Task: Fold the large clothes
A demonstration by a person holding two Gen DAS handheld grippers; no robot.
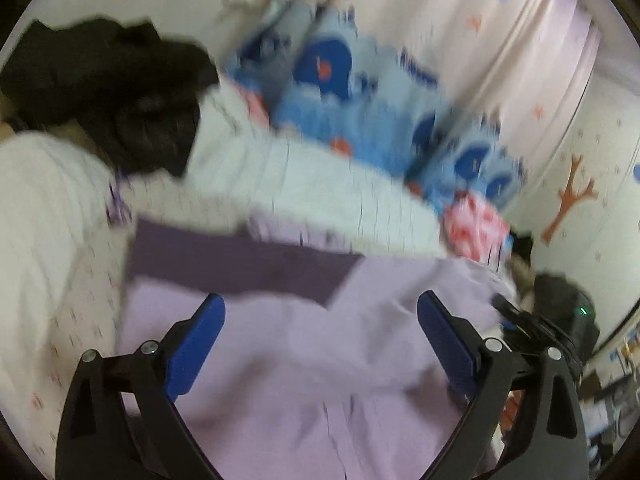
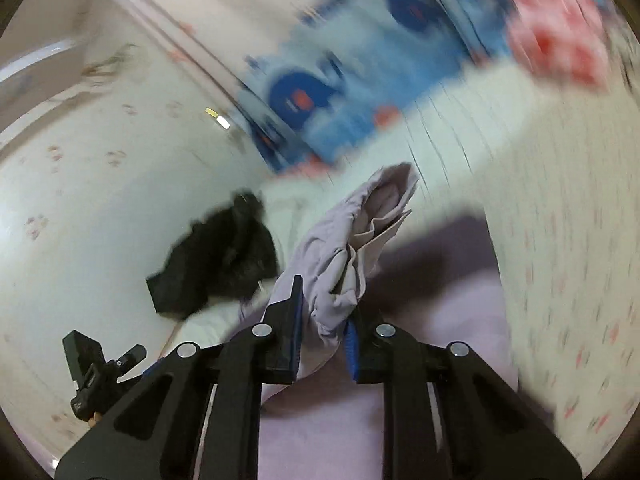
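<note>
We see a big light purple cloth [image 1: 288, 360] spread flat on the bed [image 1: 52, 264]. One bunched end of it [image 2: 352, 248] is lifted up. Our right gripper [image 2: 322, 320] is pinched tight on that bunch, and the cloth sticks up between its two blue pads. Our left gripper [image 1: 320, 320] is over the flat part of the cloth with its two blue pads wide apart, and nothing is between them. A dark purple strip [image 1: 240, 264] lies across the far edge of the cloth. A black garment [image 1: 120, 96] sits farther back on the white bedding. A blue patterned blanket [image 1: 360, 108] is beside the wall [image 1: 580, 152]. Both pictures are blurry.
</note>
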